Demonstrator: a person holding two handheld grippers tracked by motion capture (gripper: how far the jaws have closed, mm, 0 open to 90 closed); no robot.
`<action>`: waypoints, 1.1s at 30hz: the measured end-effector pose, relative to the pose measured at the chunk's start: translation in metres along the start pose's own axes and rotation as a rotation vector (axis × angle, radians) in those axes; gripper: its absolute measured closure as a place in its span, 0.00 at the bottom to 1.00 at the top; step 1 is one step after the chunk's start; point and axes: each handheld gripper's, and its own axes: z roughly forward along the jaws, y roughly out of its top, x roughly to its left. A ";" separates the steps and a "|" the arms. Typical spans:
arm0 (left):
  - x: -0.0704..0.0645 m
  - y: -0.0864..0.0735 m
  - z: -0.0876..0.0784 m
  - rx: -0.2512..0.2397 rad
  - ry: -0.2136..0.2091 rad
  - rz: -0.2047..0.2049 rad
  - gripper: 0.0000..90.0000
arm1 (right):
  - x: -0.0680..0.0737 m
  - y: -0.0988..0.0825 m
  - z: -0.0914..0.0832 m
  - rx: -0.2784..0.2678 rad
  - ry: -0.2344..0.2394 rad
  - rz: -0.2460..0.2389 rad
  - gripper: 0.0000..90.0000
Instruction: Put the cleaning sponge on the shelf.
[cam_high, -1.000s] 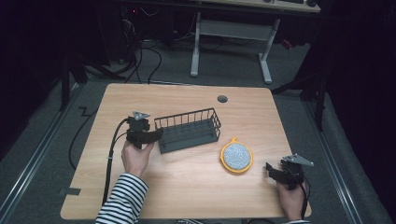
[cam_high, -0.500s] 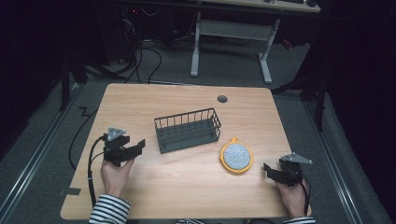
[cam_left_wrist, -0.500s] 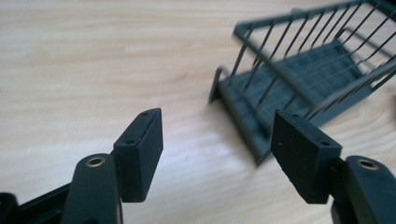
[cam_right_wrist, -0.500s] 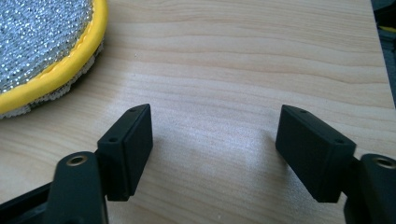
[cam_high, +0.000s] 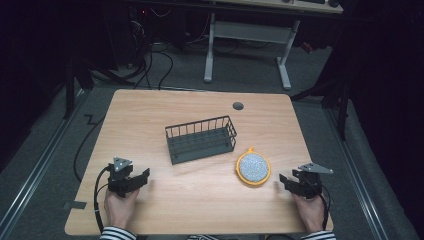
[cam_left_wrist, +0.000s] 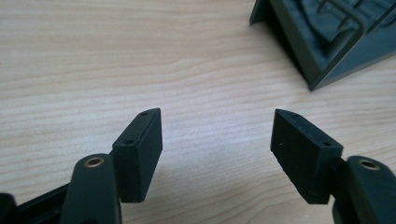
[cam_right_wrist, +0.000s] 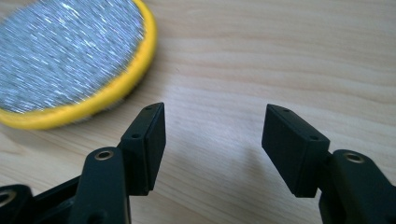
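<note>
- Hovering low over the table (cam_high: 150, 115), the left gripper (cam_high: 142, 176) sits near the person's front-left corner, jaws apart with only bare wood between them (they have just been opening).
- Over on the other side, the right gripper (cam_high: 283, 179) rests near the front-right corner, jaws spread too, though they have just been closing a little; nothing is between them.
- Lying flat just ahead of the right gripper is the round scrubber (cam_high: 253, 167), yellow-rimmed with a glittery grey face, beside the near right end of the wire basket (cam_high: 201, 140) and apart from it.
- The step in hand looks like the right gripper's reach for that scrubber, likely bound for the basket.
- To do it well: come in low and level, one pad over the rim and one sliding under the edge (the disc is thin, so a top-down pinch may skid).
- Close gently and lift straight before swinging.
- The left gripper, with the basket's corner (cam_left_wrist: 322, 51) ahead of it, could steady the basket if it shifts.
</note>
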 end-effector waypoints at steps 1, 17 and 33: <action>0.000 -0.002 0.002 0.003 0.006 0.004 0.39 | 0.001 0.001 -0.001 -0.003 0.006 0.003 0.45; -0.004 -0.012 0.011 -0.004 0.058 0.029 0.38 | 0.029 0.052 0.009 0.001 0.144 -0.074 0.47; -0.006 -0.012 0.011 0.000 0.063 0.029 0.35 | 0.024 0.086 0.054 0.107 0.185 -0.018 0.50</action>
